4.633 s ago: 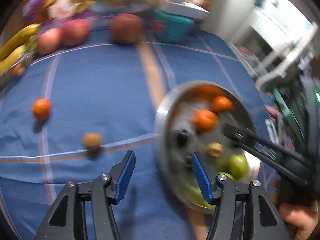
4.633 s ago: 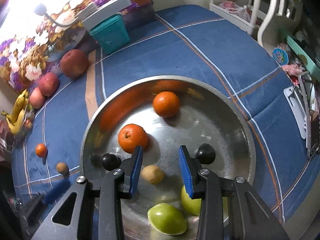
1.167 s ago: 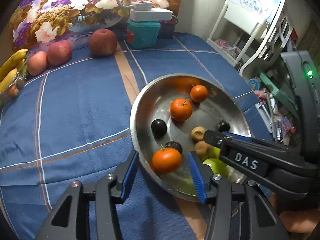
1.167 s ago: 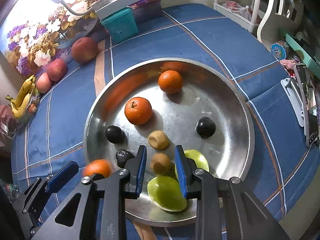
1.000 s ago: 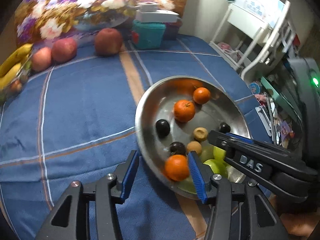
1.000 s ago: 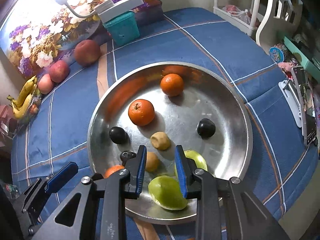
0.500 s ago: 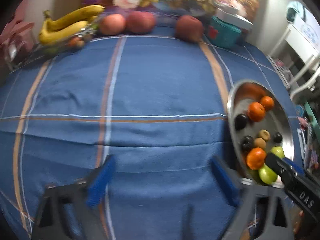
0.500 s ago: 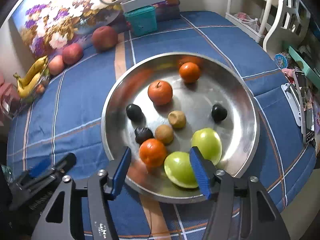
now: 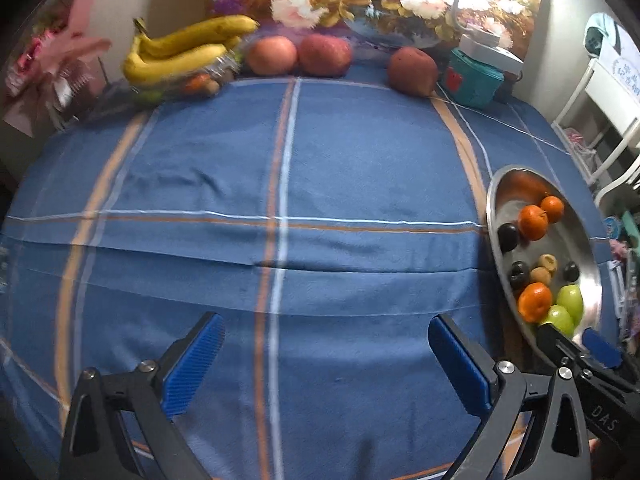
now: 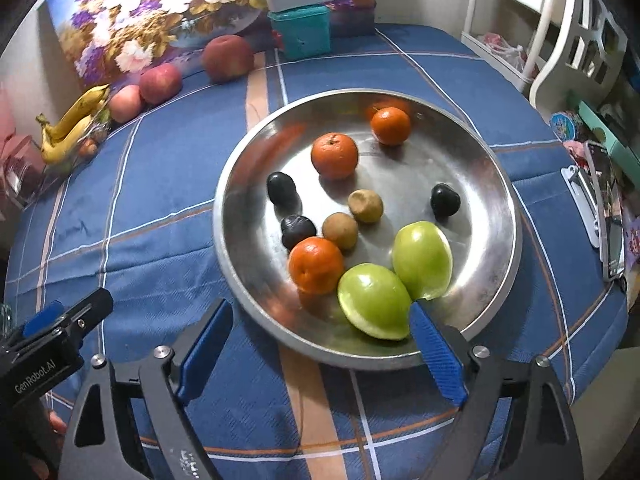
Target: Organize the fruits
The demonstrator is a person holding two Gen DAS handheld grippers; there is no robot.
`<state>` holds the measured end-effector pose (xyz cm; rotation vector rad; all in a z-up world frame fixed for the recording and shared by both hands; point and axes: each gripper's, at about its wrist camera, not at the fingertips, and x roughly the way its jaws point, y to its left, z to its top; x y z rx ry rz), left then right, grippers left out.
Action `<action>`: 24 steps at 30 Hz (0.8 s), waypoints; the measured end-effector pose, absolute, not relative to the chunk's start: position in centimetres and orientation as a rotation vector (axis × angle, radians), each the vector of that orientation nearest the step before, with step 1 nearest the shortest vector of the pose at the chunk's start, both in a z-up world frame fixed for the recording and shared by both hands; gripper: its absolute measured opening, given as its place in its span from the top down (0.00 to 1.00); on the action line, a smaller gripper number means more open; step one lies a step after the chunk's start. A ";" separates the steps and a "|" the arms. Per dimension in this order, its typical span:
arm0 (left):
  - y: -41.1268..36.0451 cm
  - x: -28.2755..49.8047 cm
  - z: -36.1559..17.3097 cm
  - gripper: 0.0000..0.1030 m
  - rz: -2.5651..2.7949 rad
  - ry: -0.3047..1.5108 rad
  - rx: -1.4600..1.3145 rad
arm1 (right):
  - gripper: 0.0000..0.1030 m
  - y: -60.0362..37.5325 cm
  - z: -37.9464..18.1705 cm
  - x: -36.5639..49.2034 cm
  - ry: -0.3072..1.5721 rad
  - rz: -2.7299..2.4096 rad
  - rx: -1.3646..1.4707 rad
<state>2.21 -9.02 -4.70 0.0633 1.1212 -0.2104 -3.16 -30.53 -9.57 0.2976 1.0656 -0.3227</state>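
A silver dish on the blue checked cloth holds three oranges, two green fruits, two small brown fruits and three dark plums. The nearest orange lies by the green fruits. My right gripper hovers over the dish's near rim, its jaws opening, and its pads press on nothing. My left gripper stands wide open over bare cloth, left of the dish, with nothing between its fingers. Its tip also shows in the right wrist view as the left gripper.
Along the back edge lie bananas, three red apples and a teal box in front of a floral picture. A white chair and small clutter stand past the table's right edge.
My left gripper let the orange drop into the dish, opened wide and swung left over the cloth. My right gripper released the small brown fruit, opened and drew back to the near rim.
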 end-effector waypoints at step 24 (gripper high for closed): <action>-6.0 0.2 -3.7 0.00 -0.040 1.125 0.103 | 0.12 -27.7 -8.1 -3.2 1.032 -0.279 0.204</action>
